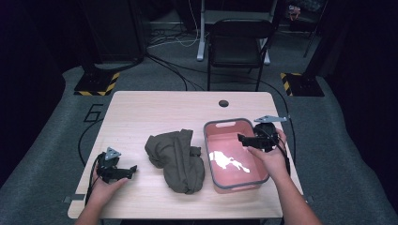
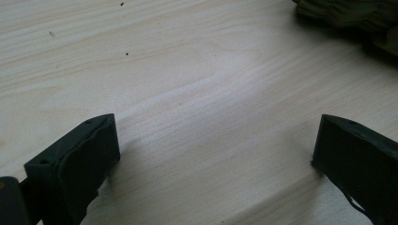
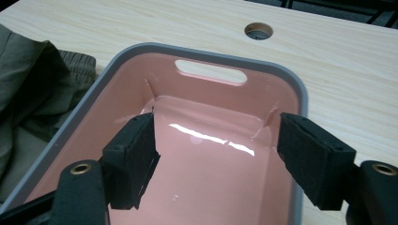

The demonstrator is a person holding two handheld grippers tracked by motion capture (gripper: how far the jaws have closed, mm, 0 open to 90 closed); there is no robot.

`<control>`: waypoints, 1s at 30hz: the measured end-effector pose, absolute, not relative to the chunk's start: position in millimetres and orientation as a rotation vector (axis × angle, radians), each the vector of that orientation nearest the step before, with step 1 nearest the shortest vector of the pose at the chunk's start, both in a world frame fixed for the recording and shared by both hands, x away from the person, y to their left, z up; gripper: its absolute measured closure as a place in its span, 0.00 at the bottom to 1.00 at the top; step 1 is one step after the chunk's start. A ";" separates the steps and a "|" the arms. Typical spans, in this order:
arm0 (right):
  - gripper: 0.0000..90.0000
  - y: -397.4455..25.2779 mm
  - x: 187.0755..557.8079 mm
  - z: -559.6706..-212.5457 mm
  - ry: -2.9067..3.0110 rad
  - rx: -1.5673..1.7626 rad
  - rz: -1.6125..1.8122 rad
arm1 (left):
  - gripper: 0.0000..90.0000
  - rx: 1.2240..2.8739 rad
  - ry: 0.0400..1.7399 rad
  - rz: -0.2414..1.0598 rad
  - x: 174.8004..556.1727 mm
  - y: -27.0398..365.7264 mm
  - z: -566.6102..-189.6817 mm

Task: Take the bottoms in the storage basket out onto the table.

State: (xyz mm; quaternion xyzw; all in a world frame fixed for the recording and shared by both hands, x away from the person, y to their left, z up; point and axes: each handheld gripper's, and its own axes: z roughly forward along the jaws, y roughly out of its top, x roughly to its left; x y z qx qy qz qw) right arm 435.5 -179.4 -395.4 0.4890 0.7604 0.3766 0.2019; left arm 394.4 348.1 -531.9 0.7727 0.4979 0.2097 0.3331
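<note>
High view: wooden table [image 1: 141, 117], crumpled olive-green garment [image 1: 176, 159] at centre, pink basin with grey rim [image 1: 210, 154] just right of it, the two nearly touching. Left gripper [image 1: 133, 169] low over the near-left part of the tabletop, held in the person's left hand [image 1: 107, 183], well apart from the garment, pointing toward it. Right gripper [image 1: 240, 138] held in the right hand [image 1: 268, 157] over the basin, jaws reaching in from its right rim toward the left. Bright glare on the basin floor. Beyond the table, a black chair [image 1: 239, 44], cables on grey floor, and yellow-and-black striped bases at both sides. Round cable hole [image 1: 223, 103] near the table's far edge.

Left gripper view: both black jaws spread wide, nothing between them but bare wood grain; a fold of the green garment [image 2: 352, 18] at the upper right corner, clear of the jaws.

Right gripper view: jaws parted wide above the basin's glossy pink floor [image 3: 206, 164], holding nothing; handle slot [image 3: 211, 72] in the far wall, garment [image 3: 33, 89] lying outside the left rim, cable hole [image 3: 258, 30] on the table past the basin.
</note>
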 end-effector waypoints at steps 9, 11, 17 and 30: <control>0.36 -201.6 434.1 -394.0 2.074 1.406 1.062 | 0.01 2.019 1.303 0.545 394.2 348.1 -531.8; 0.36 -206.1 433.2 -394.8 2.063 1.422 1.059 | 0.01 2.019 1.303 0.545 394.2 348.1 -531.8; 0.42 -220.6 431.1 -398.5 2.038 1.449 1.068 | 0.01 2.016 1.304 0.547 394.2 347.9 -532.0; 0.48 -241.2 427.0 -411.8 2.015 1.498 1.043 | 0.01 2.017 1.305 0.545 394.1 347.9 -531.8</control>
